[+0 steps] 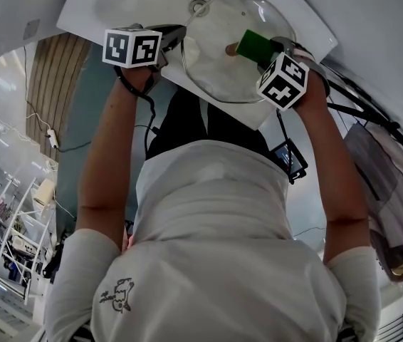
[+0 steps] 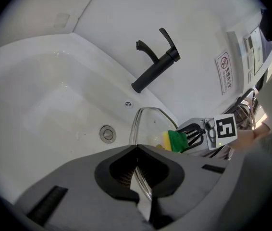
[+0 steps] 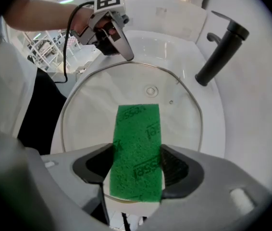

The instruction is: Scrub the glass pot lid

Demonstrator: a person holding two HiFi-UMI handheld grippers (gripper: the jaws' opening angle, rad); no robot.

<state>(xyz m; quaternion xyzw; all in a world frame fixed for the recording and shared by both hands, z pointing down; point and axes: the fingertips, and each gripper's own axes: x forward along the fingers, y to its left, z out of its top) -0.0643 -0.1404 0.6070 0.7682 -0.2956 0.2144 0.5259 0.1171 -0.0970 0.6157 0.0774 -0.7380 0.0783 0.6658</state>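
Starting nearest us, our right claw point(image 3: 137, 170) is closed on the green sponge point(image 3: 136, 129), its pads pressing the two long edges so the far end sticks out free to rub. Our left claw point(image 2: 137, 153) is shut on the rim of the glass pot lid point(image 3: 90, 109), with the thin edge pinched between its pads. We judge this keeps the lid from sliding while the other side scrubs. We hold the lid across the basin of the white sink point(image 2: 40, 95), likely so that any drips fall inside. The sponge's free end lies over the lid's middle, near the small centre fitting, green face toward us; whether it presses the glass we cannot tell. Beyond the lid lie the drain point(image 2: 107, 134) and, farther back, the black faucet point(image 2: 157, 61) by the wall
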